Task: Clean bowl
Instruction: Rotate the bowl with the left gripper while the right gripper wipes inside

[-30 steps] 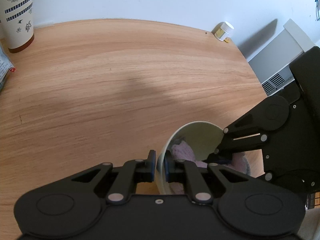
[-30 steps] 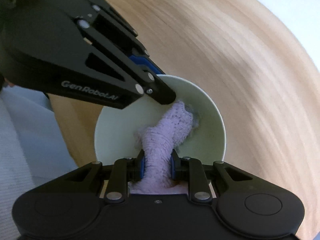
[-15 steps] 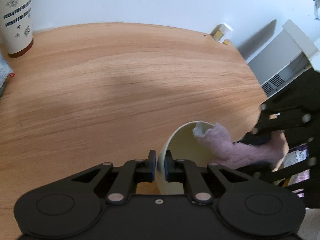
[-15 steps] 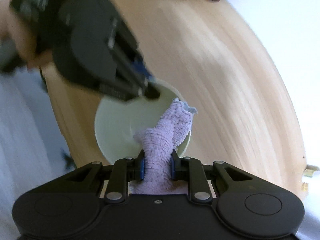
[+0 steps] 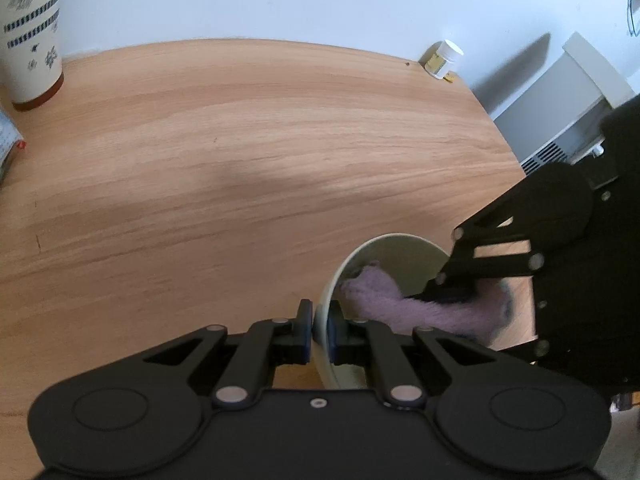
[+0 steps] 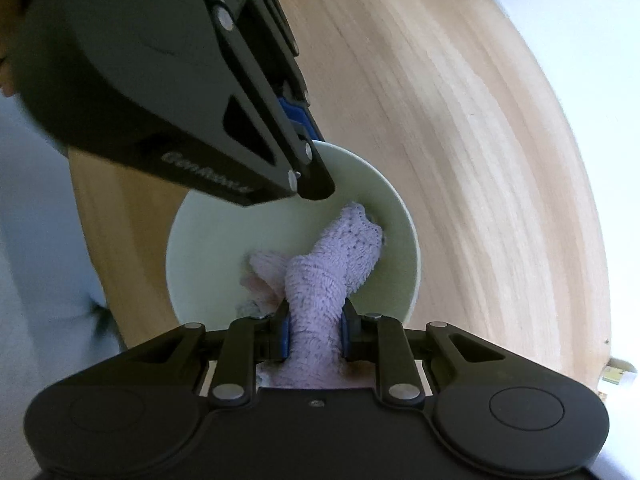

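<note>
While the left claw [image 5: 319, 330] pinches the near rim of the pale green bowl [image 6: 384, 200], the right claw [image 6: 314, 326] grips a lilac cloth [image 6: 332, 264] pressed inside it, over the table [image 5: 240, 152]. Only the left view shows a patterned cup [image 5: 30, 32] and small jar [image 5: 444, 58] by the wall
</note>
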`<move>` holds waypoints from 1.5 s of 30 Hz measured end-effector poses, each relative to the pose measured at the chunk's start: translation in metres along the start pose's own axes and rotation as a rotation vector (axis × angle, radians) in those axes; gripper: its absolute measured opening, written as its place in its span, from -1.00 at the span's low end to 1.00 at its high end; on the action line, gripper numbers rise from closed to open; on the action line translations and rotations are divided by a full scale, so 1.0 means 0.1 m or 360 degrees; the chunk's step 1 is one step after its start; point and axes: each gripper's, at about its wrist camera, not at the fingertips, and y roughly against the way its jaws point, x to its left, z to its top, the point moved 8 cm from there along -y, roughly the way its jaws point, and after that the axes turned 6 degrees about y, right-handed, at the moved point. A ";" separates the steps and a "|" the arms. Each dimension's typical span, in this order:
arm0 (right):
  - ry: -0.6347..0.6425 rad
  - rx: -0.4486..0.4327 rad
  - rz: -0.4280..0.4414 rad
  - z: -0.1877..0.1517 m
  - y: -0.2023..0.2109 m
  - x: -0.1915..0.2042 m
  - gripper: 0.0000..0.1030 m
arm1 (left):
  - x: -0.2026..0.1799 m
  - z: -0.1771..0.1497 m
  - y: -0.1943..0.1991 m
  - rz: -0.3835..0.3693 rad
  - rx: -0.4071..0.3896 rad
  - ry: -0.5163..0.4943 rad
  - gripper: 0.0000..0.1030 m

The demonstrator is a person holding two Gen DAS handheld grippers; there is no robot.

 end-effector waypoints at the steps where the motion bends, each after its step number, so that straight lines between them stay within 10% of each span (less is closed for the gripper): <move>1: -0.0029 -0.0015 0.0010 0.01 0.00 -0.02 -0.53 | 0.00 0.00 0.00 0.0000 0.0001 0.0006 -0.88; 6: -0.0115 -0.0089 0.0027 0.06 0.03 -0.11 -0.47 | -0.01 0.00 0.00 0.0001 0.0005 0.0020 -0.88; 14: 0.0117 -0.0312 -0.0015 -0.13 0.75 -0.39 0.24 | -0.02 0.03 0.01 -0.0045 0.0013 0.0013 -0.87; 34: 0.1409 -0.0220 0.0116 0.20 0.30 0.21 0.03 | -0.08 -0.02 0.07 0.0003 -0.0027 -0.0107 -0.85; 45: 0.1256 -0.0147 0.0095 0.22 0.06 0.19 -0.22 | -0.10 -0.10 0.03 0.0053 -0.0044 -0.0021 -0.83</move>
